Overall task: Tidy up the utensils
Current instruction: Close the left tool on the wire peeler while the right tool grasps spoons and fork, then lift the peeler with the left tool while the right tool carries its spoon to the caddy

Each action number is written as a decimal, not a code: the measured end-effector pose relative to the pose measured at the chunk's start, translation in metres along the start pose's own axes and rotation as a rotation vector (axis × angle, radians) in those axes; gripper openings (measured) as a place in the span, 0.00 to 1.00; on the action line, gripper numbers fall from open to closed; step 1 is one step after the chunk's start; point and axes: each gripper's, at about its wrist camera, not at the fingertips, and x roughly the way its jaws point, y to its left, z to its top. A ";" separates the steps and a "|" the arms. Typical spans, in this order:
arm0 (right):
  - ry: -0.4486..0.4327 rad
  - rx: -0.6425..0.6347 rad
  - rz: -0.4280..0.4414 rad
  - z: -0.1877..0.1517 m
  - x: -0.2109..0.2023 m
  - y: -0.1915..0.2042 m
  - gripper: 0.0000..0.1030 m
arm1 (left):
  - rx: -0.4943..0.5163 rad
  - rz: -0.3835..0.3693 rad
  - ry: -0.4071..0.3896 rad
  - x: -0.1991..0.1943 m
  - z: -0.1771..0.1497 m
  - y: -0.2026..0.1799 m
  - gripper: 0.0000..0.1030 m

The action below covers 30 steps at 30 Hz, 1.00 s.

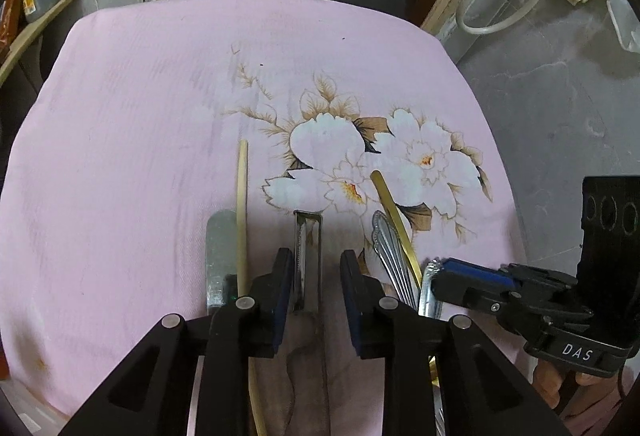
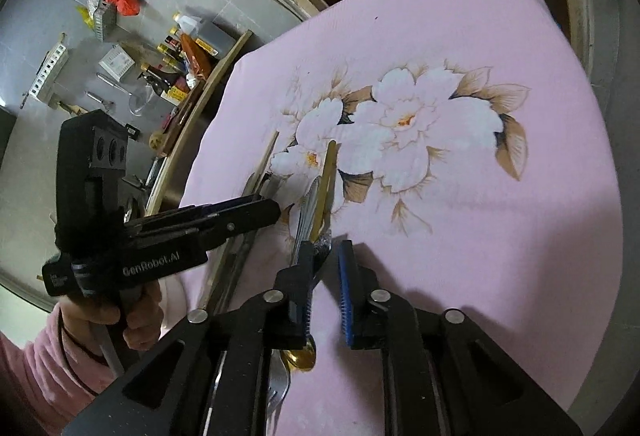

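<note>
Pink cloth, printed with white flowers, is being used as a cover over the table, and the utensils are being kept in a row along its near edge.

The left tongs are being held spread, pointing steeply down over the row. The peeler is lying between their two pads; only the left pad is close against it, and it is not being pinched. These tongs are being gripped by a hand in a pink sleeve.

The right tongs are being held at the right end of the row with a narrow gap showing between the blue pads, and nothing is being clamped there. Their tips are being kept just beside a silver handle.

A flat silver knife is lying at the left end, with a wooden chopstick just beside it. To the right of the peeler, patterned silver handles are being crossed by the slim handle of a gold spoon, which is angled away from the near edge. A fork is partly hidden beneath the right tongs.
</note>
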 end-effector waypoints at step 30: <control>-0.264 -0.120 -0.224 -0.028 -0.090 0.082 0.03 | 0.039 -0.150 -0.290 -0.077 -0.043 -0.016 0.12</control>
